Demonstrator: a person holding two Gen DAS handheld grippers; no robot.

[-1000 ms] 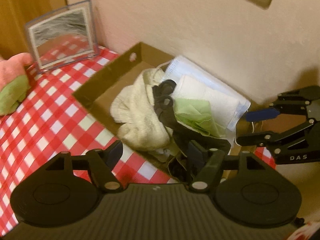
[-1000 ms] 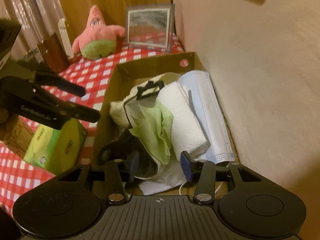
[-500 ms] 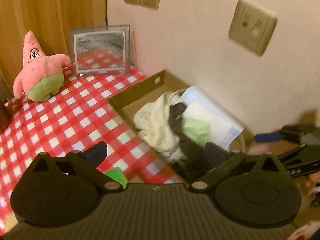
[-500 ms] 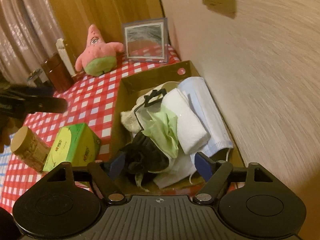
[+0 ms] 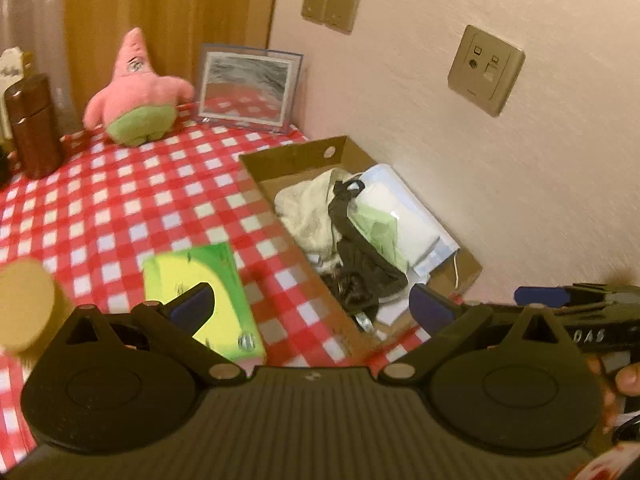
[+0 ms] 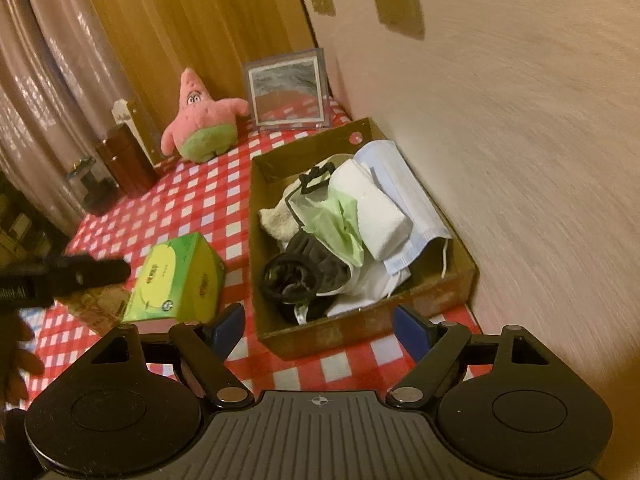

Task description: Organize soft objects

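Note:
A brown cardboard box [image 6: 360, 325] by the wall holds a heap of soft things: a cream towel [image 6: 276, 220], a black garment [image 6: 304, 268], a green cloth [image 6: 336, 224], a white folded towel [image 6: 376, 208] and a blue face mask [image 6: 400, 176]. My right gripper [image 6: 320, 326] hangs open before the box's near wall with nothing between its fingers. My left gripper [image 5: 312, 308] stands wide open and empty, above the checked cloth beside the box [image 5: 288, 156]. A pink star plush [image 5: 136, 92] sits at the back of the table.
A green tissue box [image 6: 176, 280] and a cork-lidded jar [image 5: 24, 312] stand left of the box. A framed mirror [image 6: 288, 92] leans on the wall behind it. A brown canister [image 6: 124, 160] stands at the far left. A hand shows at the frame edges.
Both grippers have drawn back and up from the box, and their jaws have spread wider. The black garment stays in the box.

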